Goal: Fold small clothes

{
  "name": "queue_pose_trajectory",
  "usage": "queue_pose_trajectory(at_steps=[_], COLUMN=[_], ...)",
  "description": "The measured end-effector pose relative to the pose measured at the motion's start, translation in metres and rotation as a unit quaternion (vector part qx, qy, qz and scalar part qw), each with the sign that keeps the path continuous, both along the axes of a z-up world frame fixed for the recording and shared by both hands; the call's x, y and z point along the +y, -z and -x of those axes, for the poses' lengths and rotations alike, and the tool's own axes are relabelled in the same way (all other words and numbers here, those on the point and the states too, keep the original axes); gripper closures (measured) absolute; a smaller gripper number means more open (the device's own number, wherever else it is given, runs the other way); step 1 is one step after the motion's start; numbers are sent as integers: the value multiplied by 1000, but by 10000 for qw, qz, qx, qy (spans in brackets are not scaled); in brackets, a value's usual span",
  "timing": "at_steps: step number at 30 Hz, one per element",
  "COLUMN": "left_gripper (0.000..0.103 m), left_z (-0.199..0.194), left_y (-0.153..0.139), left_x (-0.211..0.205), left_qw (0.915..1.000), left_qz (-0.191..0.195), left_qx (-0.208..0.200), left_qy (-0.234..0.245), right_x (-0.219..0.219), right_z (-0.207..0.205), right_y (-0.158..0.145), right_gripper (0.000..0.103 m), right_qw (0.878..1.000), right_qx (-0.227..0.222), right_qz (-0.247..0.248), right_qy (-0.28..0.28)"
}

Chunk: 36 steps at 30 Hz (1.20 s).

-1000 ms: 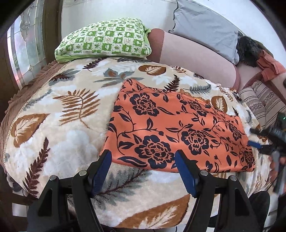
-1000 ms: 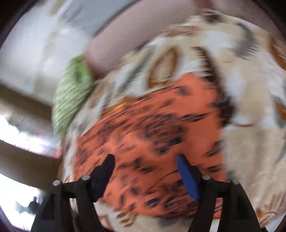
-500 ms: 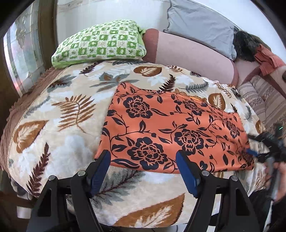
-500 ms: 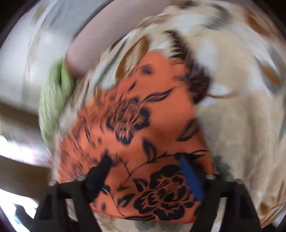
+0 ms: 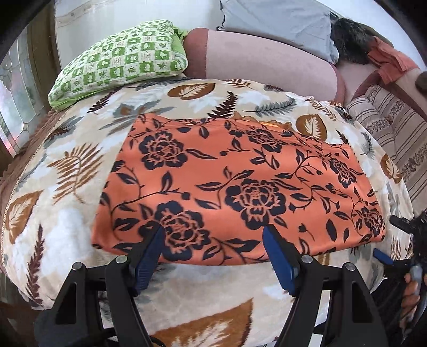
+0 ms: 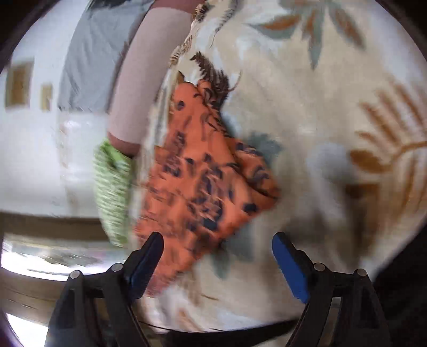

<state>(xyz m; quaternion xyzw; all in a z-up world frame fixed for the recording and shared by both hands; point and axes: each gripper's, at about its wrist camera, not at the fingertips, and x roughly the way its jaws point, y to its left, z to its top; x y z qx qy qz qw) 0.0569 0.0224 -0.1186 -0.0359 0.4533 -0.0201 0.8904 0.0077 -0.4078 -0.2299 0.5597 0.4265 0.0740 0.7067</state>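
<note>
An orange cloth with dark blue flowers [image 5: 234, 184] lies spread flat on a leaf-patterned blanket [image 5: 66, 165]. My left gripper [image 5: 213, 253] is open, its blue-padded fingers over the cloth's near edge, holding nothing. My right gripper [image 6: 217, 256] is open and empty; it hovers at the cloth's [image 6: 202, 173] right end, which looks blurred there. In the left wrist view the right gripper [image 5: 389, 240] shows at the right edge, just off the cloth's near right corner.
A green checked pillow [image 5: 120, 61] lies at the far left of the bed. A pink bolster [image 5: 267, 64] and a grey pillow [image 5: 275, 24] lie behind it. A striped cushion [image 5: 395, 133] sits to the right. A window [image 5: 16, 93] is at the left.
My left gripper moved closer, so its fingers now overlap the cloth's near edge. My right gripper swung away; the cloth went from filling its view to sitting left of centre.
</note>
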Motion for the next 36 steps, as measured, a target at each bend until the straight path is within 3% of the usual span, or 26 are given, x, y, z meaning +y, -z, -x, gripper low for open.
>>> queue_pose_trajectory(at_steps=[5,6,7,8,13,15,16,17,18,22,27,30,36], left_gripper=[27,27,27,27,27,27,27,27,27,27,27,27,27], left_z=[-5,-5,-6,-6,-5,-9,-14,-16,-17,-26,-39,-44,-51], left_y=[6,6,7,8,7,10,14,16,16,20,28,35,43], left_x=[-4,-4,-4,-3,2,3,3,2,1,-3,-7,-5,-4], left_qw=[10000,10000,9999,9999,9999,9999,9997,9996,9996,9997,9995,9993,9992], left_qz=[-11,-22,-39,-55,-138,-142,-145,-156,-194,-178,-255,-295,-240], left_qx=[81,85,94,111,58,79,183,214,186,173,168,231,297], left_qy=[7,8,4,8,-12,-41,-10,20,31,68,75,69,74], right_x=[-5,-5,-4,-4,5,10,10,3,-1,-10,-21,-22,-50], right_z=[-19,-23,-29,-30,-11,-9,-12,-6,-5,-10,-41,-48,-48], right_y=[12,11,8,7,-37,-16,4,14,11,-37,-67,-79,-79], right_gripper=[17,26,68,96,94,91,89,89,87,77,65,29,29], right_qw=[9975,9974,9981,9981,9964,9964,9970,9993,9995,9947,9874,9830,9862], right_qx=[-20,-79,-184,-161,-561,-125,235,138,165,-194,-336,-271,-226], right_qz=[-587,-578,-498,-533,586,831,730,268,157,1003,1419,1714,1504], right_qy=[381,433,323,245,257,106,-36,203,235,-108,-615,-598,-651])
